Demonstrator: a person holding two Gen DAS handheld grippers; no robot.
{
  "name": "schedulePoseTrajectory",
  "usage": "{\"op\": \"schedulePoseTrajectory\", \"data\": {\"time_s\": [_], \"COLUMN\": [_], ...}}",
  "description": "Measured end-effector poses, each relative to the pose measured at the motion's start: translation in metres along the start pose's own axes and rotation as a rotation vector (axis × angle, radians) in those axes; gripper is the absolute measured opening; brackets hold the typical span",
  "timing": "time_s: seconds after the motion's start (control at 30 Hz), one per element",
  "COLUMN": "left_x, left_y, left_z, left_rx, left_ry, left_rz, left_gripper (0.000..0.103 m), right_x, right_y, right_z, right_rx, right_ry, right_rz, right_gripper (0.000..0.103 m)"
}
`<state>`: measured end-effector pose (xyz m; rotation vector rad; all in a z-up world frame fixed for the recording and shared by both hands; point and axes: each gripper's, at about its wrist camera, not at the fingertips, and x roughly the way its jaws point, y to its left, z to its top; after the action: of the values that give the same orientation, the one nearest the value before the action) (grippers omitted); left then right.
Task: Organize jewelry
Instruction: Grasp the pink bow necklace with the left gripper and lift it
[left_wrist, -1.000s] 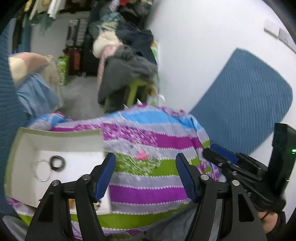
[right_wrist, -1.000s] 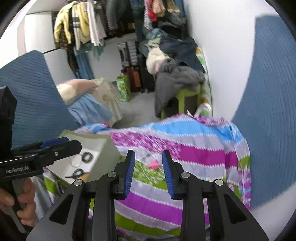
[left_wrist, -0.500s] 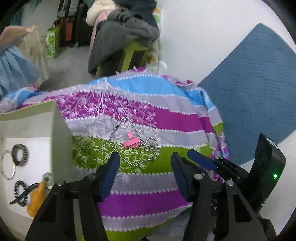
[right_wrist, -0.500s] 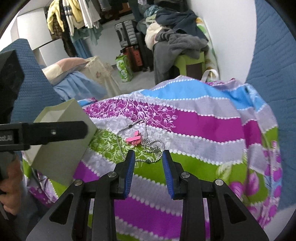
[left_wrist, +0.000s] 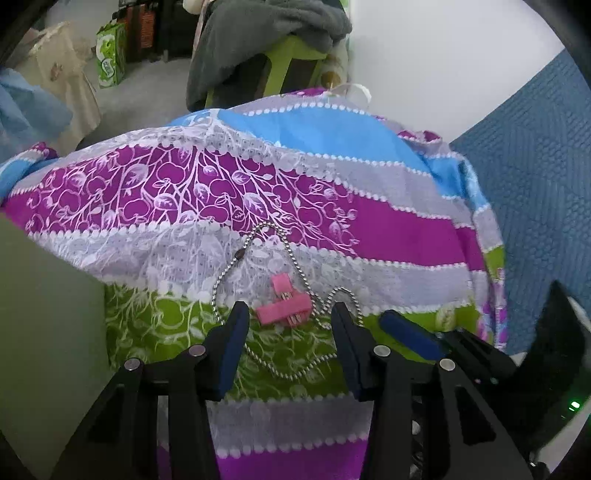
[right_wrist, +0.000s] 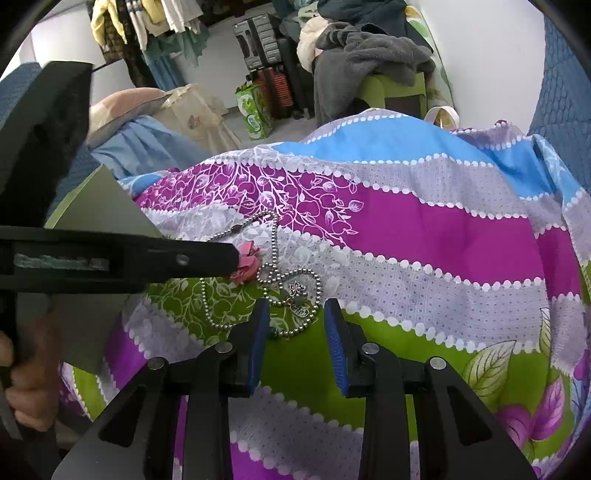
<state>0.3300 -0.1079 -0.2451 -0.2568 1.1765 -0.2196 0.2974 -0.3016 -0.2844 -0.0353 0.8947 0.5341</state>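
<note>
A silver ball-chain necklace (left_wrist: 295, 266) lies looped on the striped cloth (left_wrist: 369, 229), with a pink hair clip (left_wrist: 284, 308) inside the loop. My left gripper (left_wrist: 286, 314) is open, its fingers on either side of the pink clip. In the right wrist view the chain (right_wrist: 275, 240) ends in a small silver pendant (right_wrist: 295, 291), and the pink clip (right_wrist: 245, 264) sits at the left gripper's tip. My right gripper (right_wrist: 295, 321) is open just short of the pendant. The box's olive wall (left_wrist: 44, 314) is at the left; its inside is hidden.
The cloth covers a rounded surface that drops away on all sides. Blue quilted cushions (left_wrist: 535, 184) stand at the right against a white wall. Beyond are a green chair heaped with grey clothes (right_wrist: 369, 59), suitcases and a green bag (right_wrist: 255, 110) on the floor.
Both grippers have moved forward and down toward the necklace and pink clip. The box's inside has left the left wrist view. The right gripper's fingers have opened a little wider.
</note>
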Motion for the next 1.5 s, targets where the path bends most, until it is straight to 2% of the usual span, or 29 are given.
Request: {"op": "schedulePoseTrajectory", "data": {"time_s": [0.1, 0.2, 0.27, 0.33, 0.4, 0.53, 0.77, 0.87, 0.93, 1.07, 1.37, 1.5], "left_x": [0.010, 0.020, 0.023, 0.024, 0.026, 0.024, 0.001, -0.007, -0.015, -0.032, -0.081, -0.103], "left_y": [-0.003, -0.007, -0.008, -0.011, -0.013, -0.015, -0.004, 0.002, 0.003, 0.008, 0.013, 0.018], "left_z": [0.004, 0.007, 0.007, 0.007, 0.007, 0.007, 0.012, 0.012, 0.011, 0.009, -0.005, -0.016], "left_rx": [0.012, 0.038, 0.050, 0.071, 0.091, 0.097, 0.058, 0.031, 0.023, -0.006, -0.022, -0.034], "left_ry": [0.011, 0.026, 0.023, 0.025, 0.023, 0.016, -0.005, -0.014, -0.026, -0.048, -0.104, -0.124], "left_rz": [0.010, 0.044, 0.057, 0.068, 0.074, 0.070, 0.048, 0.027, 0.026, 0.011, 0.001, -0.016], "left_gripper": [0.044, 0.034, 0.035, 0.034, 0.034, 0.034, 0.034, 0.034, 0.034, 0.034, 0.034, 0.034], "right_x": [0.002, 0.006, 0.011, 0.012, 0.013, 0.016, 0.032, 0.036, 0.037, 0.039, 0.003, -0.014], "right_y": [0.000, 0.002, 0.003, 0.003, 0.003, 0.005, 0.021, 0.027, 0.027, 0.029, 0.018, 0.021], "right_z": [0.001, 0.002, 0.003, 0.003, 0.005, 0.008, 0.011, 0.010, 0.014, 0.019, 0.028, 0.029], "right_rx": [-0.004, -0.018, -0.021, -0.025, -0.029, -0.045, -0.148, -0.200, -0.191, -0.198, -0.032, 0.010], "right_ry": [-0.003, 0.003, 0.011, 0.006, -0.003, -0.006, 0.013, 0.014, 0.037, 0.054, 0.006, -0.002], "right_rz": [0.010, 0.011, 0.013, 0.008, 0.000, -0.007, -0.048, -0.088, -0.077, -0.090, -0.042, -0.050], "right_gripper": [0.028, 0.029, 0.032, 0.040, 0.042, 0.043, 0.042, 0.033, 0.010, 0.007, 0.004, 0.004]}}
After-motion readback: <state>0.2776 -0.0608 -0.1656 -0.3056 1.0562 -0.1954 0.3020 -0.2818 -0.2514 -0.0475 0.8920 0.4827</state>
